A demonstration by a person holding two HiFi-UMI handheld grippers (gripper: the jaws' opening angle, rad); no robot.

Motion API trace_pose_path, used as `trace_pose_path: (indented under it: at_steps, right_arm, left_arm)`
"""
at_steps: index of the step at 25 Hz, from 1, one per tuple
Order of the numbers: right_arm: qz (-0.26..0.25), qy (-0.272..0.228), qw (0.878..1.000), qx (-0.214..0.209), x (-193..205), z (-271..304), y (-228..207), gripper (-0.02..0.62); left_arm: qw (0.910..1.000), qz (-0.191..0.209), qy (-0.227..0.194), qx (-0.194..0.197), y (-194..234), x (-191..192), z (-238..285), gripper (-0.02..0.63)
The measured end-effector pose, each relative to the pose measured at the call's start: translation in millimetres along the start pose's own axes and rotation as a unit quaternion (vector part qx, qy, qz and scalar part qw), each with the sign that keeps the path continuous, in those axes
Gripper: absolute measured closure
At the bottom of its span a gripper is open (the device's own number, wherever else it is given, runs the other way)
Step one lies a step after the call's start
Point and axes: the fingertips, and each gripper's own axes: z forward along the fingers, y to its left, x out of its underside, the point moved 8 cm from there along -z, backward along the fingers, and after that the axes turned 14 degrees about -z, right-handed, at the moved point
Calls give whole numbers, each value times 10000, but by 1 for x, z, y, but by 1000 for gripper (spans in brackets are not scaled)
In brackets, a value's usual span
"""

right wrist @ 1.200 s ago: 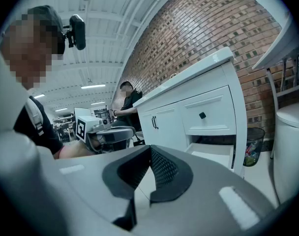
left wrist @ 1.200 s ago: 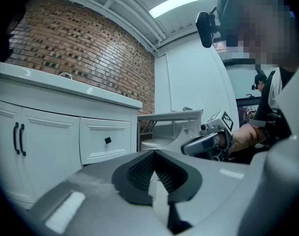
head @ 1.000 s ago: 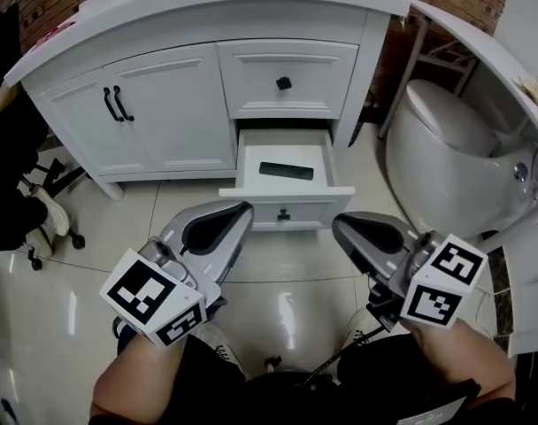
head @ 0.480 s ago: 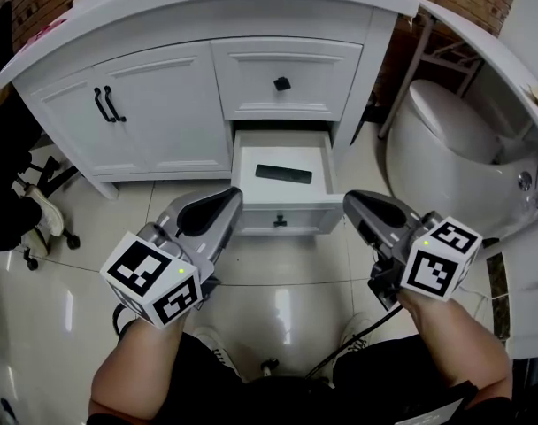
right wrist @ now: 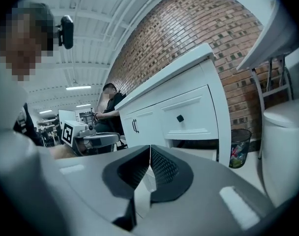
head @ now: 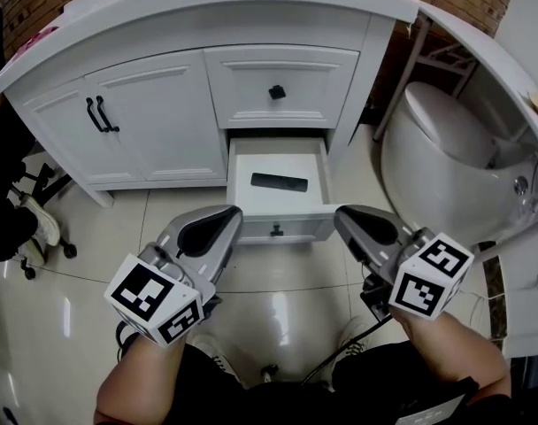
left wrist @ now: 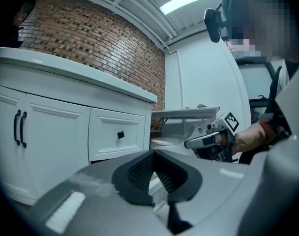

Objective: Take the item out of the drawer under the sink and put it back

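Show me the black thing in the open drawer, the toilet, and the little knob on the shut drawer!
black thing (head: 280,181): head view, middle of its top face.
toilet (head: 448,118): head view, on its white lid.
knob (head: 276,91): head view, centre of the knob.

light: bright, overhead | glare: glossy floor (head: 282,304) | edges: fisheye-warped, dark vignette

Head view steeply down on the vanity (head: 163,25), both gripper views low — sharing its upper drawer (head: 251,82)
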Motion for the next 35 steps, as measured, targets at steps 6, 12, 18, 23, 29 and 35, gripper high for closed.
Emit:
trace_pose_path:
  at_steps: [6, 12, 18, 23, 29, 35]
  right_arm:
    - [-834, 285, 9961, -89, -23, 3, -2, 569]
    - [-1861, 657, 9801, -230, -51, 22, -14, 522]
    - [-1854, 635, 9798, -390, -60, 60, -42, 503]
    - [-1877, 495, 9808, -172, -73, 85, -76, 495]
    - [-2400, 759, 9678, 99, -81, 114, -125, 452]
    - [-3268, 2220, 9102, -1243, -14, 172, -104, 449]
  left_arm:
    - [10000, -23, -17, -16, 6, -2, 0, 600]
    - [10000, 10, 30, 24, 11, -2, 1, 600]
    - [9999, -100, -19, -45, 24, -2, 3, 600]
    - [9998, -167, 25, -103, 38, 4, 2, 600]
    - [9995, -311, -29, -66, 39, 3, 5, 600]
    - [9997, -194, 112, 52, 37, 7, 10, 600]
